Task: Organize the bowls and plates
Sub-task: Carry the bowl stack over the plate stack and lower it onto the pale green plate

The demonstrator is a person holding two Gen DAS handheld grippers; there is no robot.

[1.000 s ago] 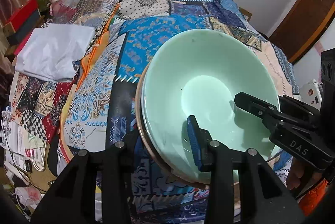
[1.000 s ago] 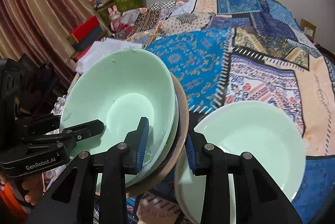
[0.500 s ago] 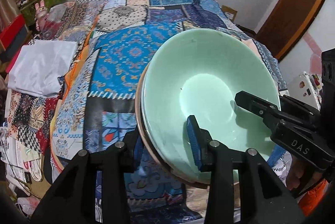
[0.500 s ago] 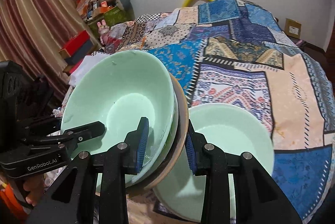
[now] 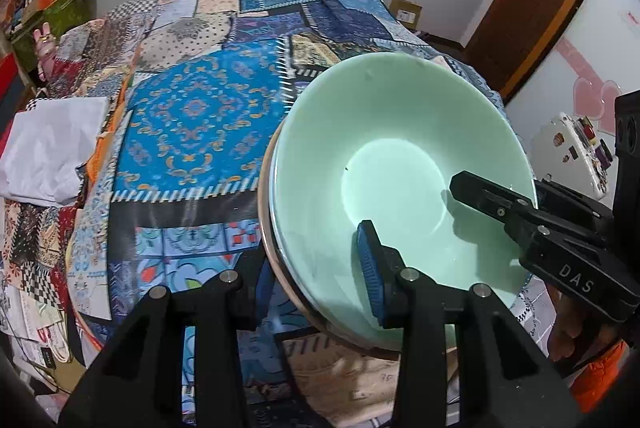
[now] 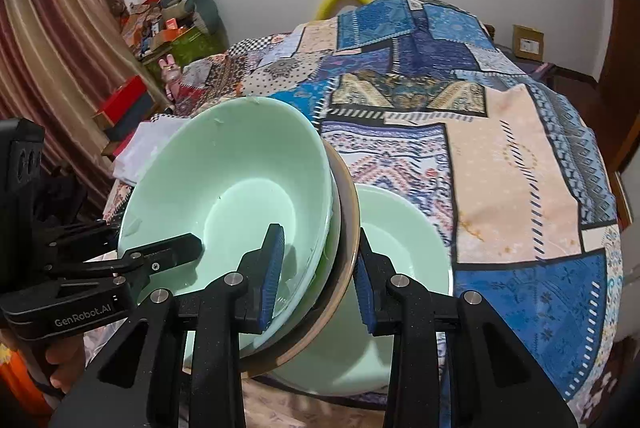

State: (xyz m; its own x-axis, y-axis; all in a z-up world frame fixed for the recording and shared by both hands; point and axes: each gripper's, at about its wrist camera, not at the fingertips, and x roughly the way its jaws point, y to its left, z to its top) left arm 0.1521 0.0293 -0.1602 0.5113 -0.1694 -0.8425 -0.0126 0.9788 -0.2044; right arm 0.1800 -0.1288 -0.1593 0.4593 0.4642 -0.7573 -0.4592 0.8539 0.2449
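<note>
While both claws point steeply down over the bed [image 6: 500,168], the left claw [image 5: 316,276] is clamped on the near rim of a stack of bowls [image 5: 396,164], one blue pad inside and the other beneath. The right claw [image 6: 320,268] is clamped on the opposite rim, so the tilted stack hangs between them above the bed's near edge. Folded white cloth [image 5: 52,152] lies at the bed's left edge. Only the right wrist view shows a second green bowl [image 6: 404,248] resting on the quilt just beyond the stack, partly hidden by it.
</note>
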